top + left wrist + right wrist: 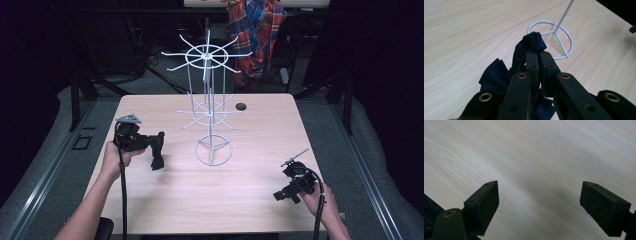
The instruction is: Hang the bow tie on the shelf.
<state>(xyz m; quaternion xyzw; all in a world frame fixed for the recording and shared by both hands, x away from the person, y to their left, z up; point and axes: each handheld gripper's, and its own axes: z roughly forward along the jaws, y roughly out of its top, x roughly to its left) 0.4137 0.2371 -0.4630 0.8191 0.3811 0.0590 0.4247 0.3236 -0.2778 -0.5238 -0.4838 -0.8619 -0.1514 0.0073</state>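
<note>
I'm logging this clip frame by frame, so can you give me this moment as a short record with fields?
setting: wooden table, white wire rack standing mid-table
left claw: shut on dark blue cloth, held above the table left of the rack's ring base
right claw: open, nothing between its jaws, over bare wood near the right front corner
background: plaid garment hanging behind the table

Counter (250,200): pale wood-grain laminate, smooth, soft satin sheen. Wire rack (210,107): thin white-coated metal rod, smooth, slightly glossy. Dark navy cloth (530,45): soft woven fabric, matt, crumpled. Left claw (539,56): matt black plastic links, brass-coloured rivets, clamped on cloth. Right claw (539,205): matt black, pads fine-grained and slightly rough. Plaid garment (255,30) behind: woven cloth, red-blue check, matt.
</note>
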